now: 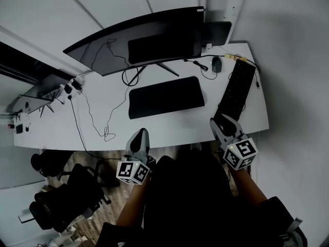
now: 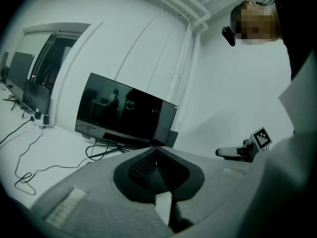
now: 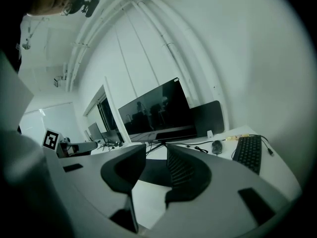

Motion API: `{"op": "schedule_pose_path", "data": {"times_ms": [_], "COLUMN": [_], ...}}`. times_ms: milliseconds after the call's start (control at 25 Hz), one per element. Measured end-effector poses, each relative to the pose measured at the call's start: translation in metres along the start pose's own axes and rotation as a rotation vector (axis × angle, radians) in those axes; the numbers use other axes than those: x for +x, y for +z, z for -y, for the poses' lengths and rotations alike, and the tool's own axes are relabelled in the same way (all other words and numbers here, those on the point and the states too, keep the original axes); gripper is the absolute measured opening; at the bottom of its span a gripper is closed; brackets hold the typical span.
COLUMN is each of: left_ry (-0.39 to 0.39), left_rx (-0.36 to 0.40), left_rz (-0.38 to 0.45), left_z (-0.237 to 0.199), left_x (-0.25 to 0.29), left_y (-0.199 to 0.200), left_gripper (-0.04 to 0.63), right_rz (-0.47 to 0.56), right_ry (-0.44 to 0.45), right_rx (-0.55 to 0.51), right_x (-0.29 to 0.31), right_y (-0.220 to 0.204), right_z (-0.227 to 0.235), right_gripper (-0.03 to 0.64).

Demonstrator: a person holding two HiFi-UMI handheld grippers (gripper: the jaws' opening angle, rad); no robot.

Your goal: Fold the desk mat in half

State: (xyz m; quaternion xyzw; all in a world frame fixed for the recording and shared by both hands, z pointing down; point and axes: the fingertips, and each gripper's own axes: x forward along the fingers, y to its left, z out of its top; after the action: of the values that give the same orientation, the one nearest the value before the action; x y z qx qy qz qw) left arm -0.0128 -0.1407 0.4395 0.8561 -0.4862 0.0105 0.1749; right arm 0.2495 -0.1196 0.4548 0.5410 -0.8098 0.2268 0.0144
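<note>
Lying on the desk point(image 1: 51, 130): desk mat point(image 1: 165, 97), flat and unfolded, mid-desk.
Monitor point(image 1: 144, 42): 12 o'clock from the mat.
Keyboard point(image 1: 237, 89): 3 o'clock from the mat, apart from it.
My left gripper point(image 1: 139, 137): 7 o'clock, at the desk's near edge, fingers pressed together on nothing.
My right gripper point(image 1: 221, 124): 4 o'clock, by the keyboard's near end, fingers wide, nothing between.

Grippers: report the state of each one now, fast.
Left gripper: closed, jaws together, nothing between them.
Right gripper: open, jaws apart, holding nothing.
</note>
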Motion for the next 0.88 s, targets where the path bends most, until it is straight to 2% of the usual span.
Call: {"op": "schedule_pose_path", "data": {"times_ms": [160, 360, 560, 880], "left_ry": [-0.022, -0.018, -0.019, 0.004], "left_rx": [0.001, 0.006, 0.044, 0.05], "left_rz": [0.012, 0.038, 0.072, 0.093], "left_z": [-0.004, -0.015, -0.029, -0.062], "left_x": [-0.012, -0.044, -0.084, -0.151], "left_y": [0.002, 0.011, 0.021, 0.031], "left_gripper": [0.023, 0.023, 0.023, 0.023], "right_rz": [0.003, -0.005, 0.005, 0.029], "right_ry": [-0.004, -0.011, -0.047, -0.069], "right_rx": [-0.022, -0.05, -0.143, -0.212], "right_x": [-0.004, -0.008, -0.004, -0.017], "right_y": [-0.001, -0.008, -0.011, -0.013], "right_z": [-0.025, -0.075, -0.122, -0.195], "right_gripper": [0.101, 0.003, 0.002, 0.002]}}
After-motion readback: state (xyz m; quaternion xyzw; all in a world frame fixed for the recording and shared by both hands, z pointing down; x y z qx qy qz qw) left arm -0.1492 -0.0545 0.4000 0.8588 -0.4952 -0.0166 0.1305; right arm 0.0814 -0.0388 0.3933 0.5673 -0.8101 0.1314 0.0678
